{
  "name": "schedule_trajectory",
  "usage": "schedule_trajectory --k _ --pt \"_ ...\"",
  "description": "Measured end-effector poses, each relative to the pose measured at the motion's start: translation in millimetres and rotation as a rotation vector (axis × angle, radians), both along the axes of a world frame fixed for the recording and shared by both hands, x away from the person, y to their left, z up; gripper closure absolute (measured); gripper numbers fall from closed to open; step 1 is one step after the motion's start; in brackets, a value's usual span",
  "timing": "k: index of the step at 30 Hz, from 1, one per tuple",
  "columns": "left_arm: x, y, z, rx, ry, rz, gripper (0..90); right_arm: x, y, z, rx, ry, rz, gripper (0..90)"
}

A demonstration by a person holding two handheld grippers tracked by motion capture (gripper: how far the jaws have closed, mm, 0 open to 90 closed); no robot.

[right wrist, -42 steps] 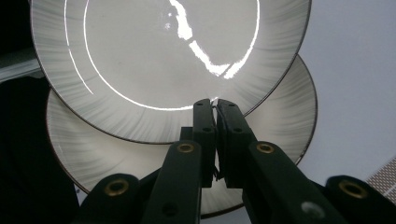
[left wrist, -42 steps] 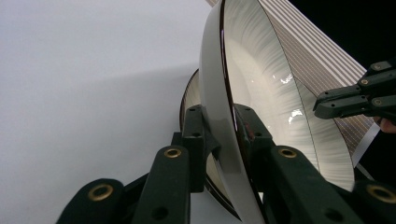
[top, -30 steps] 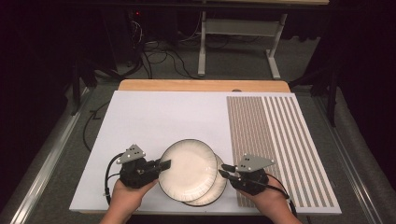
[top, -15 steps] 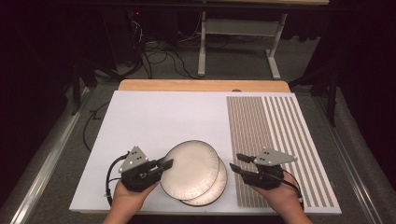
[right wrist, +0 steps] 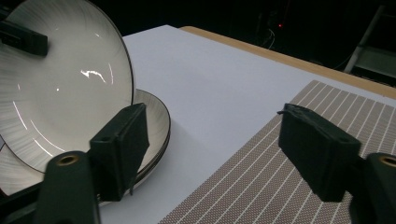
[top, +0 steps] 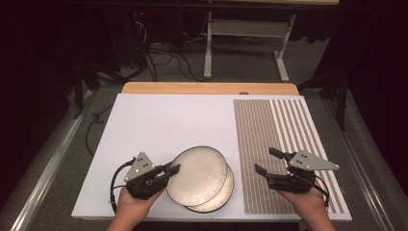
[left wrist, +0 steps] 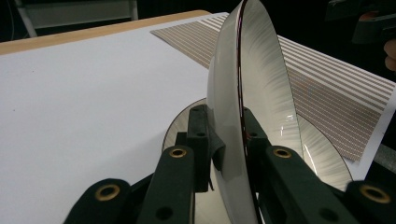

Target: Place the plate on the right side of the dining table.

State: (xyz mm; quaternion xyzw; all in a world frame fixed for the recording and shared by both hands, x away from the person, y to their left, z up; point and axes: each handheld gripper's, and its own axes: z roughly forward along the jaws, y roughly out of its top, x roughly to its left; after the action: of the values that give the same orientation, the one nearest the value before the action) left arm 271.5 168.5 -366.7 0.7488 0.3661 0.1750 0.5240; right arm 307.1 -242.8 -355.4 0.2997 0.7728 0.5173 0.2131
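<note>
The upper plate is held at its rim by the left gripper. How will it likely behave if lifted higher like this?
The upper plate looks glossy, so it may slip between the left gripper fingers. Held only at one edge, it will probably sag or swing. It looks ceramic: stiff, probably breakable if it falls on the lower plate.

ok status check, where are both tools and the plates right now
Left tool shut on the top plate rim, tilting it up off the lower plate. Right tool open, holding nothing, over the striped mat. Nothing in the way.

Upper white plate (top: 198, 173) with dark rim, tilted up off the lower plate (top: 222, 195), near edge of table, left of striped mat (top: 279, 144).
</note>
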Motion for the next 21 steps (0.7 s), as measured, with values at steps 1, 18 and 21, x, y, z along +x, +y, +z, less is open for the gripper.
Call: schedule_trajectory --k 1,18,21 --pt "0.2 0.1 0.0 0.000 0.002 0.001 79.8 -0.3 -1.6 0.4 0.000 -0.007 -0.003 23.2" --pt "-2.4 -2.9 1.2 0.017 -0.035 -0.012 79.8 -4.5 -8.2 0.0 0.037 -0.006 -0.032 1.1" --pt "-1.7 -2.2 1.0 0.016 -0.033 -0.018 79.8 -4.8 -2.1 -0.8 0.022 -0.014 -0.007 1.1"
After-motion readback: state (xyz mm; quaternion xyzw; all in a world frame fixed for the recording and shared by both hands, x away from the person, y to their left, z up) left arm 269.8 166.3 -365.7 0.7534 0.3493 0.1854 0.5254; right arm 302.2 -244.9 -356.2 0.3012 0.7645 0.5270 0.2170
